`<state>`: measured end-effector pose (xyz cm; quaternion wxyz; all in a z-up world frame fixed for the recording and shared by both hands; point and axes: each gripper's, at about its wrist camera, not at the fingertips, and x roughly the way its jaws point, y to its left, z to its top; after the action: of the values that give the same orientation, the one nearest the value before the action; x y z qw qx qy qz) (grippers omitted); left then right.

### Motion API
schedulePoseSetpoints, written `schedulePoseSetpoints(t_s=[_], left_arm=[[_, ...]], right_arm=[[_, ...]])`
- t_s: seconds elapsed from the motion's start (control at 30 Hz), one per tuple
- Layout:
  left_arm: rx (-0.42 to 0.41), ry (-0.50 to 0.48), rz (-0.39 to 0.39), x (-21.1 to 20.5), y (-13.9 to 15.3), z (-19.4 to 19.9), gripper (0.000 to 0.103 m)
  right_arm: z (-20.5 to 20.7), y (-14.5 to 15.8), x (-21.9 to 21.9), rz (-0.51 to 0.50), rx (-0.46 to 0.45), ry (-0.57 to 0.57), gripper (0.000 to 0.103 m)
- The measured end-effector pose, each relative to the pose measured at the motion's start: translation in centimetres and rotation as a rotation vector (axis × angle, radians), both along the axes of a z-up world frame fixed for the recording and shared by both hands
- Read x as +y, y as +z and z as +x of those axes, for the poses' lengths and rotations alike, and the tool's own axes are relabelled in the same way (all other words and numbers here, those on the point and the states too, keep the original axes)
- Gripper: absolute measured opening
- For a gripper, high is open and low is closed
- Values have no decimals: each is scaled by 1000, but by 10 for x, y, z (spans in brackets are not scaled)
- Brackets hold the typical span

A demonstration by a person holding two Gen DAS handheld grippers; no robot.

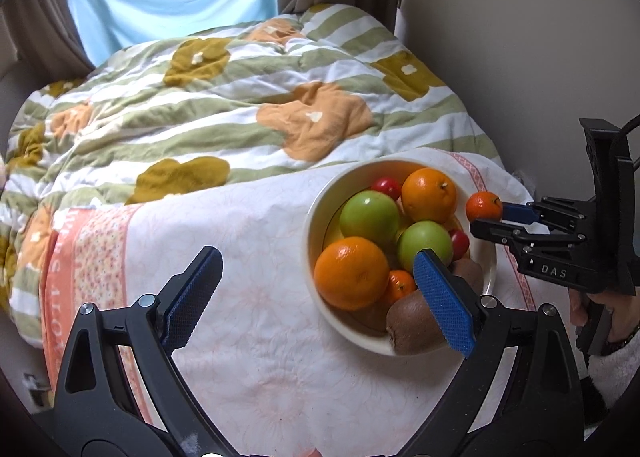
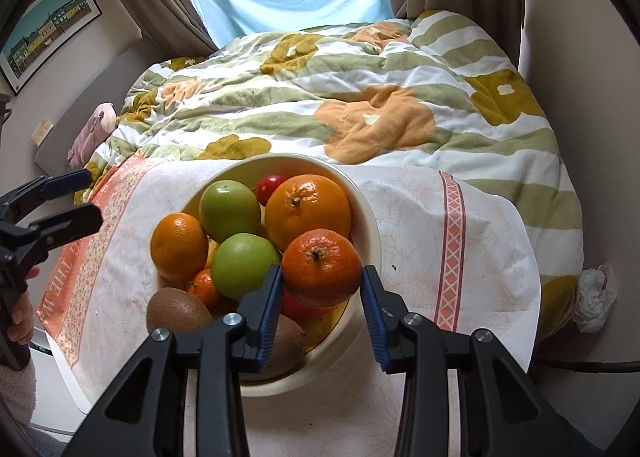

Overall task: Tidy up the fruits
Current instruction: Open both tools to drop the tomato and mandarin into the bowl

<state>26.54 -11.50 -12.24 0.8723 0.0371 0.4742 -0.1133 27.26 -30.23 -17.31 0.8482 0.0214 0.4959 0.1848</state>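
My right gripper (image 2: pixel 322 289) clasps a small mandarin (image 2: pixel 322 267) between its blue pads, just above the rim of the cream fruit bowl (image 2: pixel 370 225). My left gripper (image 1: pixel 316 297) hangs spread wide beside the bowl, holding nothing.

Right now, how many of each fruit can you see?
Oranges: 2
Tangerines: 2, one in the right gripper
Green apples: 2
Kiwis: 2
Small red fruits: 2
Total: 10
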Motion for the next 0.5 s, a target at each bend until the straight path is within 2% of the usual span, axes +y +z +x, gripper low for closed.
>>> schedulePoseSetpoints(t_s=[0.03, 0.07, 0.13, 0.17, 0.2, 0.37, 0.5], left_arm=[[5, 4, -2, 1, -2, -2, 101], [9, 6, -3, 3, -2, -4, 101], [13, 10, -1, 4, -2, -10, 101], [12, 11, 1, 6, -1, -13, 101], [11, 12, 1, 7, 0, -16, 101], [-19, 13, -2, 16, 12, -26, 101], [-60, 6, -19, 26, 31, -37, 101]], right_arm=[[1, -2, 1, -13, 0, 1, 37], [0, -3, 2, -24, -8, 2, 42], [-2, -1, 2, -29, -29, 2, 64], [-3, 1, 2, -29, -38, 1, 87], [-5, 3, 1, -28, -49, -1, 96], [-14, 19, 1, -38, -84, -30, 96], [-30, 48, 6, -51, -121, -58, 96]])
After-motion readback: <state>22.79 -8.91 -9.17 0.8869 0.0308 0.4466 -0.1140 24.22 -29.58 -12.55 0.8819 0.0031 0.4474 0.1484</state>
